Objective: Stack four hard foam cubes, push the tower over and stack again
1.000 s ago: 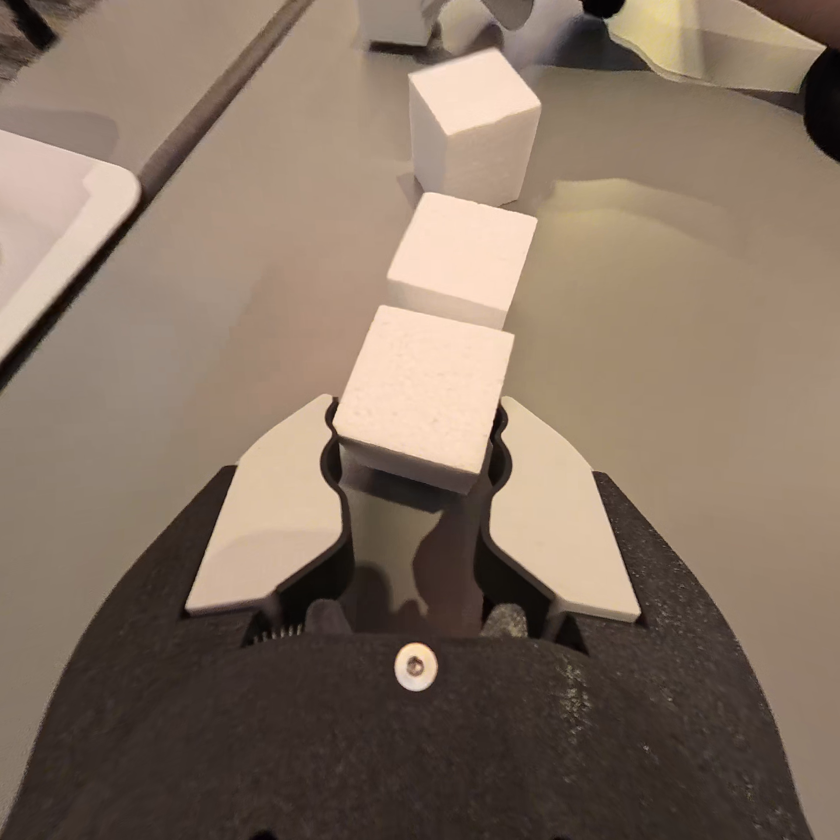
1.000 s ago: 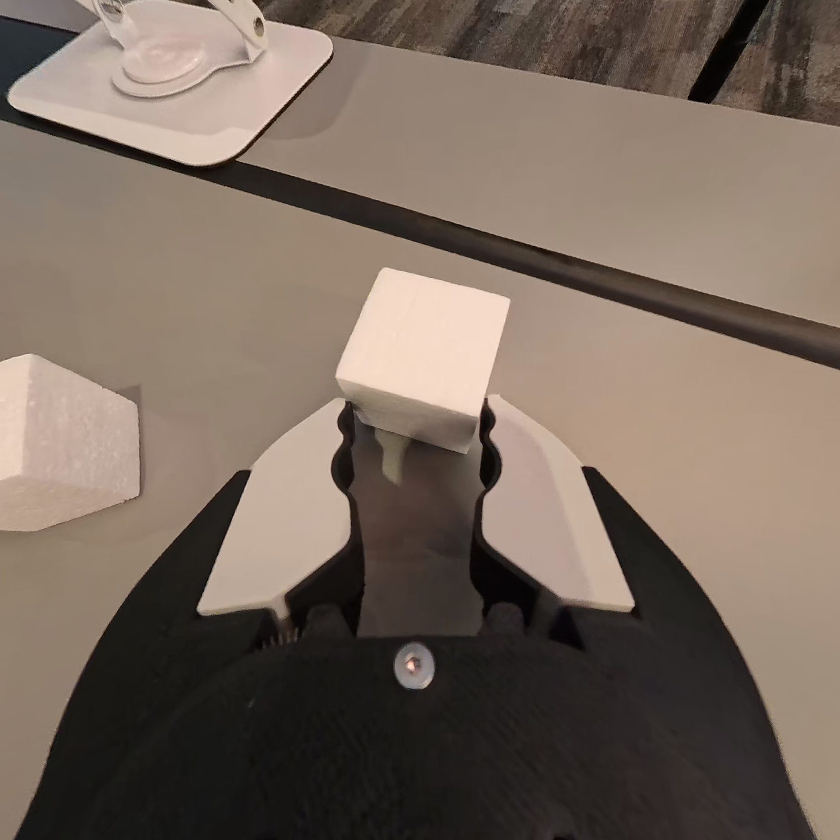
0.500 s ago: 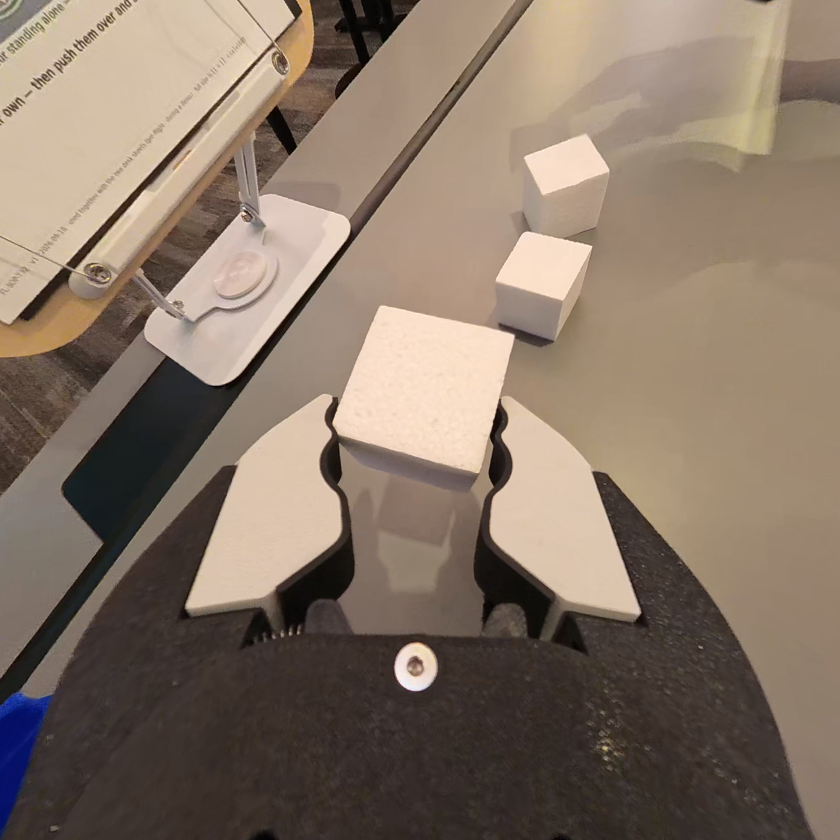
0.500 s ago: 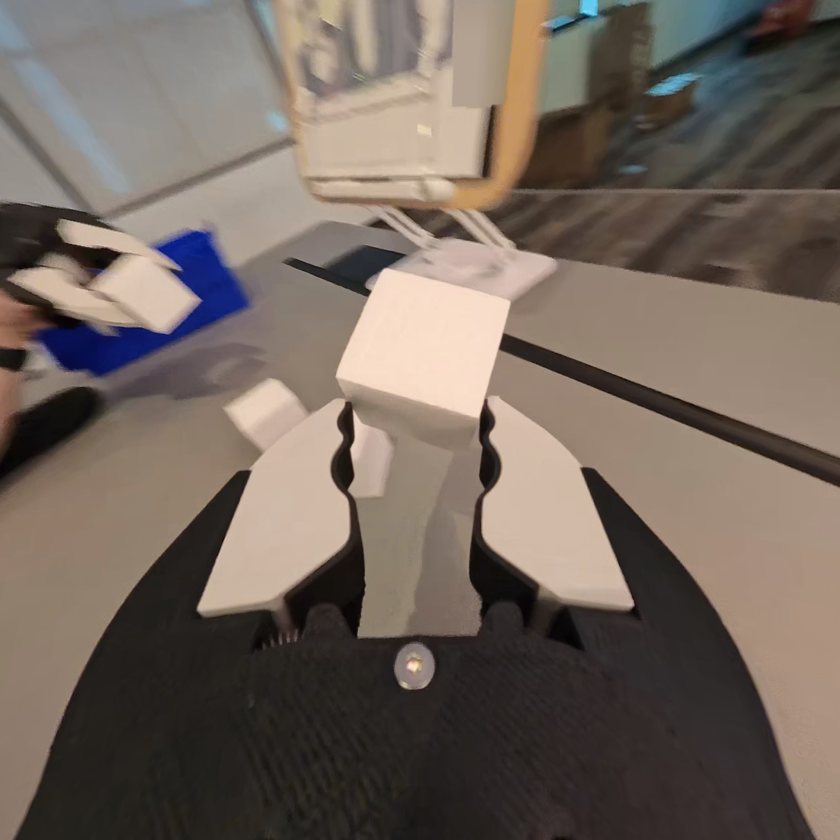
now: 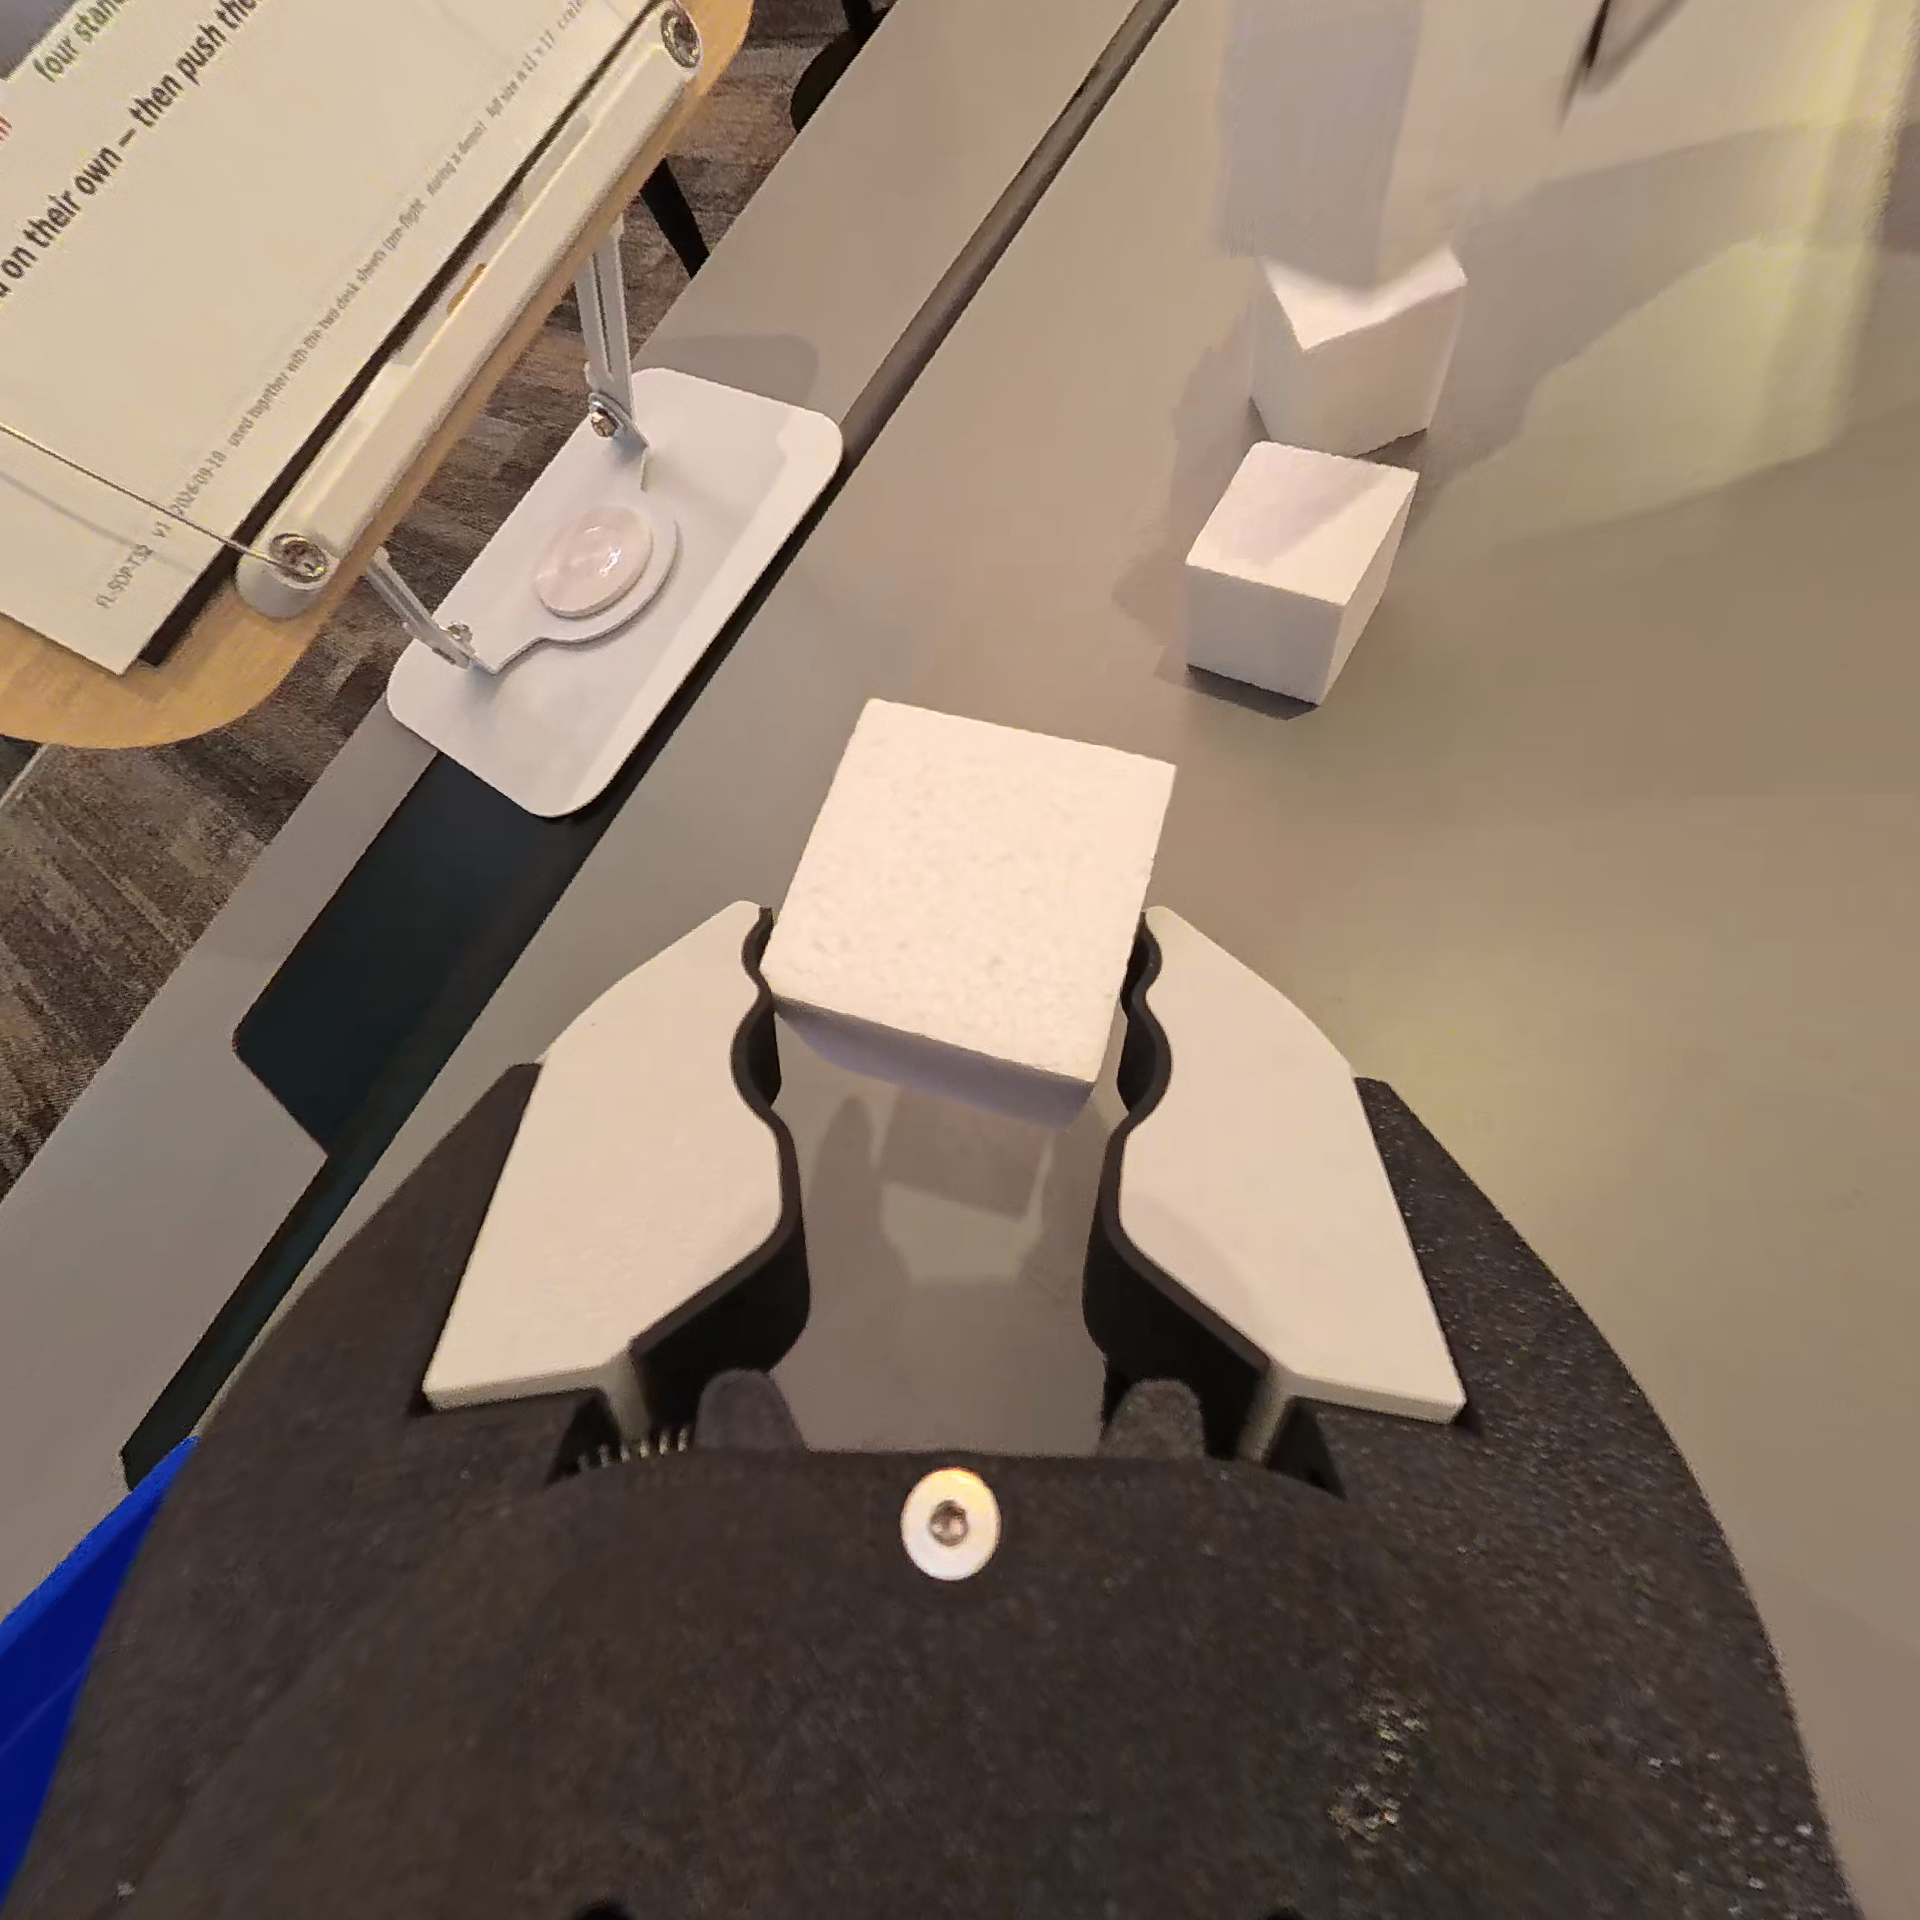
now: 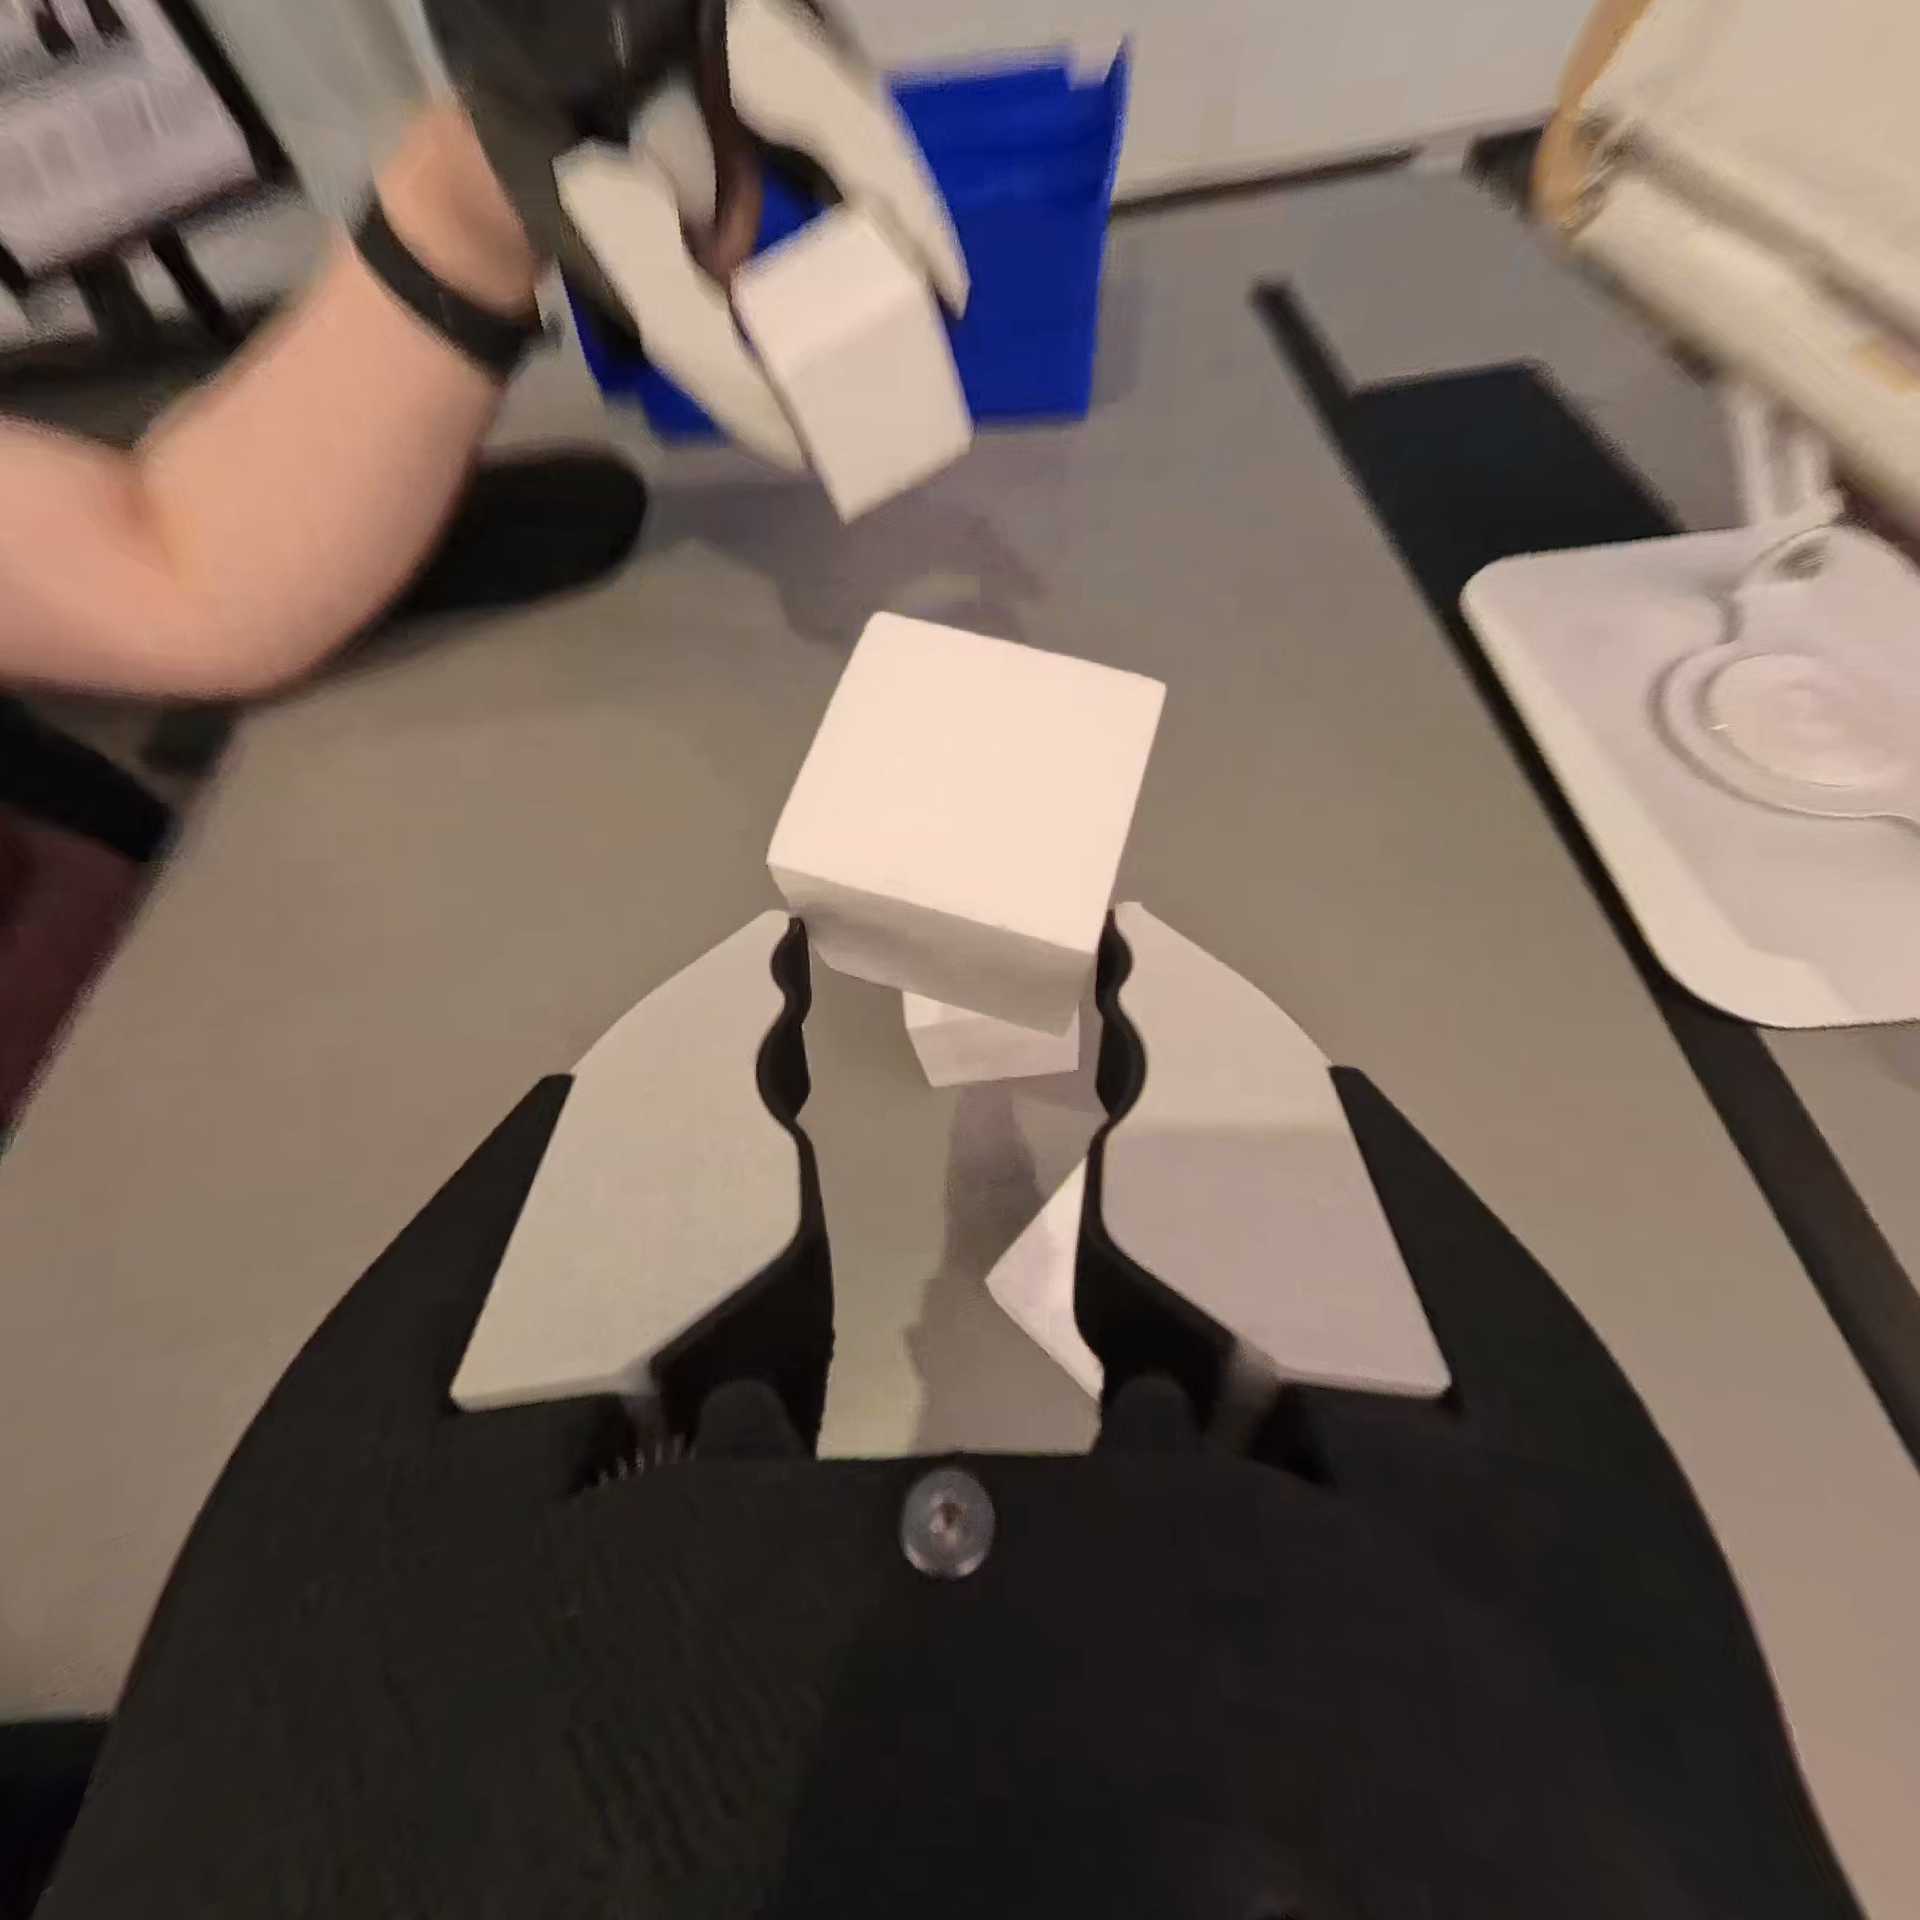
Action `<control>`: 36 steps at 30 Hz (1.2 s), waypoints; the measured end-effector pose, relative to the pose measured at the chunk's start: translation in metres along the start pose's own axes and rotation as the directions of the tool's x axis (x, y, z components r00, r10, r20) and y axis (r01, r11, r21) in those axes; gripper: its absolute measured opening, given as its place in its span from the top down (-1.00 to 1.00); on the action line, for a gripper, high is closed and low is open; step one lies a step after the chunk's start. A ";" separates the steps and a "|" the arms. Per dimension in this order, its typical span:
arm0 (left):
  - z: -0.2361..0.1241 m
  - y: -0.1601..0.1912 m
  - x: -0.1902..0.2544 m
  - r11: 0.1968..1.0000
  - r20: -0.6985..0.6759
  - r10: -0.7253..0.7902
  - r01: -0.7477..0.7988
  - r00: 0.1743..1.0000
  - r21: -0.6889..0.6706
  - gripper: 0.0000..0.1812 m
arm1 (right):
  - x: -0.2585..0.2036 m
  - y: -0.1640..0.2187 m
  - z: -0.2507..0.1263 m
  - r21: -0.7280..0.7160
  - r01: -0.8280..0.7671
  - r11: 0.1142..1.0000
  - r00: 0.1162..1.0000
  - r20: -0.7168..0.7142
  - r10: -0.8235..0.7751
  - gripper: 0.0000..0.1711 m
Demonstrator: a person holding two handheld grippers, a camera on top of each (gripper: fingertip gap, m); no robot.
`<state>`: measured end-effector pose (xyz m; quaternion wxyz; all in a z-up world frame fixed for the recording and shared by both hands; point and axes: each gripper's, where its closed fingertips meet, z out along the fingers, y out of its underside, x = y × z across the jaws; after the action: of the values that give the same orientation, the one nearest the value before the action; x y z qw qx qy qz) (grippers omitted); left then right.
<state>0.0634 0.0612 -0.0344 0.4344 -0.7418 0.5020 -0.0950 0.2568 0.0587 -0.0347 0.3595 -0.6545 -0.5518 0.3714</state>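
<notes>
Both grippers loaded. Left gripper (image 5: 951,1003) is clamped on a cube (image 5: 966,914), held off the table (image 5: 1558,935) at the near side. Right gripper (image 6: 948,940) is clamped on its own cube (image 6: 961,821), carried just above a base cube (image 6: 987,1044) on the table. From the left view that carried cube (image 5: 1314,135) is blurred and right over the far base cube (image 5: 1351,358); can't tell if they touch yet. Fourth cube (image 5: 1294,577) sits loose on the table, just near of the base.

Step in hand, as I read it: right places level two. To do it well:
- square the faces first, the held cube looks rotated vs the base
- lower straight down until seated flat, then part the fingers, no sideways drag
- retreat upward, not across
- keep the left clear and waiting until the right is out

Foam is light, so a small nudge would likely shift the base. Stand (image 5: 623,582) at far left is out of the way.
</notes>
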 end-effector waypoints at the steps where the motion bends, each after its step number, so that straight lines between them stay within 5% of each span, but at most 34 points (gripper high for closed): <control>1: -0.001 0.000 -0.001 1.000 0.003 -0.002 0.002 1.000 0.002 0.30 | 0.001 0.007 0.013 -0.070 0.040 0.997 0.999 -0.003 -0.041 0.37; 14: 0.002 -0.004 -0.003 1.000 0.017 -0.008 0.008 1.000 0.006 0.29 | 0.001 0.038 0.050 -0.235 0.084 0.968 0.996 0.062 -0.071 0.36; 16: 0.001 -0.007 -0.001 1.000 0.009 -0.011 0.011 1.000 0.014 0.30 | -0.002 0.037 0.049 -0.225 0.083 0.971 0.995 0.069 -0.069 0.23; 27: -0.013 -0.050 0.013 0.985 -0.005 -0.029 0.029 1.000 0.169 0.29 | 0.002 0.008 -0.093 0.167 0.013 0.986 0.990 -0.138 0.010 0.26; 36: 0.005 -0.071 0.028 0.974 -0.058 -0.050 0.061 0.997 0.216 0.30 | 0.000 0.018 -0.106 0.177 -0.003 0.984 0.988 -0.150 0.030 0.26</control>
<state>0.1265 0.0488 0.0065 0.4968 -0.7008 0.4788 -0.1810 0.3581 0.0500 -0.0010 0.4537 -0.6511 -0.4825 0.3708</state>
